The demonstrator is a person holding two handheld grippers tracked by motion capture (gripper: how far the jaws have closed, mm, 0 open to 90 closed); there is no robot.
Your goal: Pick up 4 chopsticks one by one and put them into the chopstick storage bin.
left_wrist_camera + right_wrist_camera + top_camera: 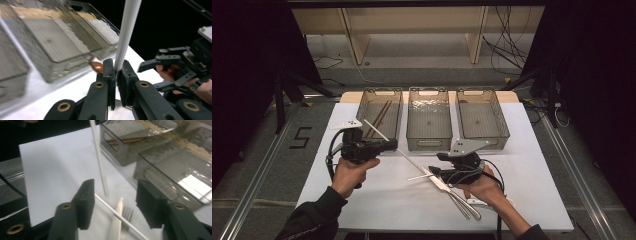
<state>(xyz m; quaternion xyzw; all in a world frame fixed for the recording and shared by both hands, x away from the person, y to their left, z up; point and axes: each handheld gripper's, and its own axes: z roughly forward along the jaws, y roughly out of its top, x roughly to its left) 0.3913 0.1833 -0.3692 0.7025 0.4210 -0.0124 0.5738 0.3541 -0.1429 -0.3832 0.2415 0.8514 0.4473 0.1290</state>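
1. Nearest the camera, on the white worktop (pixel 362 200), lies a small heap of cutlery: a knife (pixel 439 181), a fork (pixel 464 204) and a thin white chopstick (pixel 414 161) running under the right claw.
2. The right claw (pixel 435 171) hovers just above that heap with its jaws apart and nothing between the pads; in the right gripper view the knife tip (pixel 117 220) and the fork tines (pixel 127 213) sit below the gap.
3. The left claw (pixel 393 145) is clamped on a second white chopstick (pixel 126 32), whose free end slants up over the near rim of the left bin (pixel 398 107).
4. That bin already holds a pair of brown chopsticks (pixel 379 119); the middle bin (pixel 412 115) and the right bin (pixel 499 117) look empty, though a glare makes the floors hard to read.
5. By my reading the sorting is at an early stage: one pair is binned, one white chopstick is on its way to the left bin, and its partner, the knife and the fork remain on the worktop to be picked up and dropped into their bins.
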